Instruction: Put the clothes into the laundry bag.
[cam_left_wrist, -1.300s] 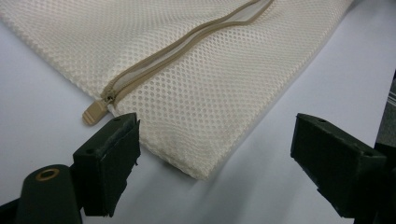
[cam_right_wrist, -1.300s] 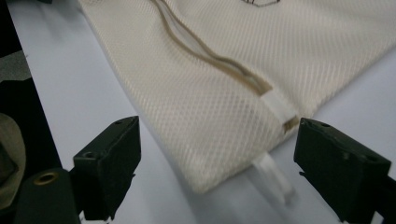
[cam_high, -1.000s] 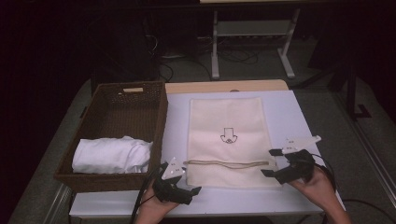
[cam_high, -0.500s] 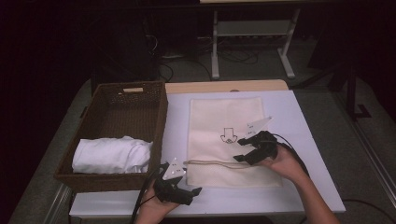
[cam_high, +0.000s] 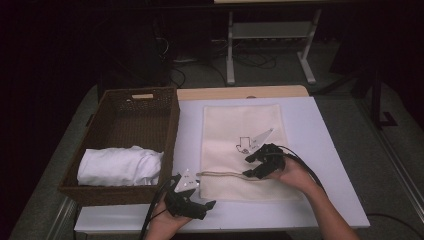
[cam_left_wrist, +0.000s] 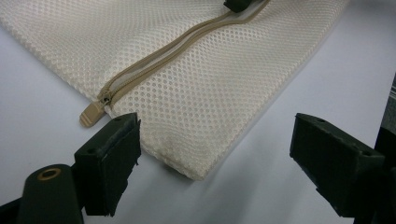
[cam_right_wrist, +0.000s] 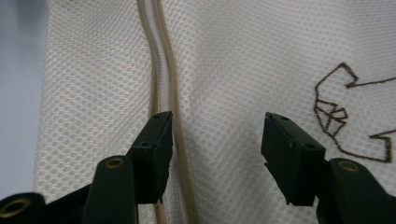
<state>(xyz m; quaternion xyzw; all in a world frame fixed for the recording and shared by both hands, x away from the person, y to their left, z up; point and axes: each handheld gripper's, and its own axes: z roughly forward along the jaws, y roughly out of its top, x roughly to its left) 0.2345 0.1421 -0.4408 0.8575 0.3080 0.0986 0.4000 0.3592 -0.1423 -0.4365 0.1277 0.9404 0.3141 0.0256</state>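
mesh bag (cam_high: 242, 150): flat on the white table (cam_high: 330, 150), right of the wicker basket (cam_high: 130, 130)
right gripper (cam_right_wrist: 217, 135): over the bag's zipper (cam_right_wrist: 163, 70), jaws just been closing, still apart, mesh between them
left gripper (cam_left_wrist: 215, 158): jaws wide, gripping nothing, by the zipper pull (cam_left_wrist: 92, 113)

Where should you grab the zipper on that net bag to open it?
Probably the little tan pull tab: it sticks out past the mesh bag's edge, flat on the table. The left gripper, jaws open and nothing between them, sits nearest; come in low from that end and pinch it.
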